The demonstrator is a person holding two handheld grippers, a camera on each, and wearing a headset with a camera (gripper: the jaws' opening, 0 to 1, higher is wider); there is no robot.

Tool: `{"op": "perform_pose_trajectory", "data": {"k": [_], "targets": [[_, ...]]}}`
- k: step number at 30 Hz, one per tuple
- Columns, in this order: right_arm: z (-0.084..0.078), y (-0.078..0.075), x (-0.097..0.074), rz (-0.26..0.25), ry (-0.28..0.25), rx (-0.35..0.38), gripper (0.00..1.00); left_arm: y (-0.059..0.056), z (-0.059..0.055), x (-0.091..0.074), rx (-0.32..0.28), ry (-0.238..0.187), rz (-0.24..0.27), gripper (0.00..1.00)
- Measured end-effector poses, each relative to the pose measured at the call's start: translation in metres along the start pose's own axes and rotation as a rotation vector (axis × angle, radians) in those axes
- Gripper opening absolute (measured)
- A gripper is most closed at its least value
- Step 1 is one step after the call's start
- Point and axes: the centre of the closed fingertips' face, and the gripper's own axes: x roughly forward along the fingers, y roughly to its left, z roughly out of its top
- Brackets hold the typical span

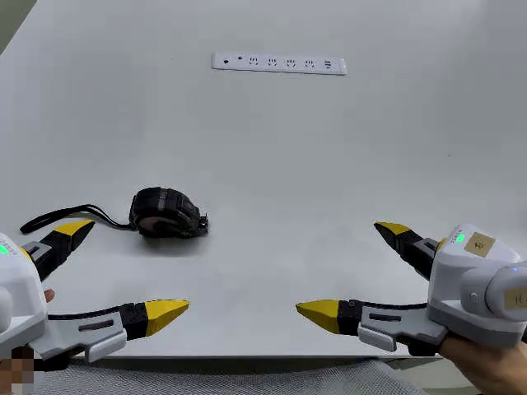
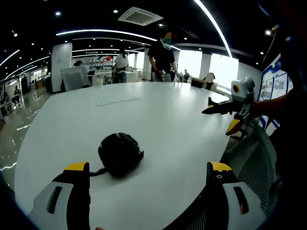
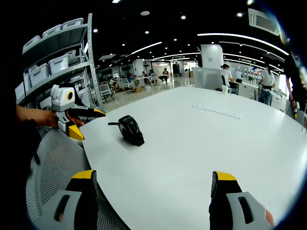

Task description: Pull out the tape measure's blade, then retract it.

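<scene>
Left tongs [image 1: 136, 265] and right tongs [image 1: 339, 267] hover released over the worktop [image 1: 329, 148] edge; tape measure [image 1: 167, 213] lies near the left tongs.

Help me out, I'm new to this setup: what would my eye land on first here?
The black tape measure, strap trailing left, lying on the white table. Then the yellow-tipped left gripper and right gripper, both open at the near edge, holding nothing. A white power strip lies at the far side.
</scene>
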Motion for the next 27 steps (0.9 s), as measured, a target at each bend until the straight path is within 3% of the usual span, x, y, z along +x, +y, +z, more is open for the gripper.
{"op": "perform_pose_trajectory", "data": {"k": [27], "targets": [[-0.0066,-0.0069,0.0013,0.013,0.040,-0.012,0.99,0.0032,0.0015,0.0057,0.030,0.033,-0.015,0.99]]}}
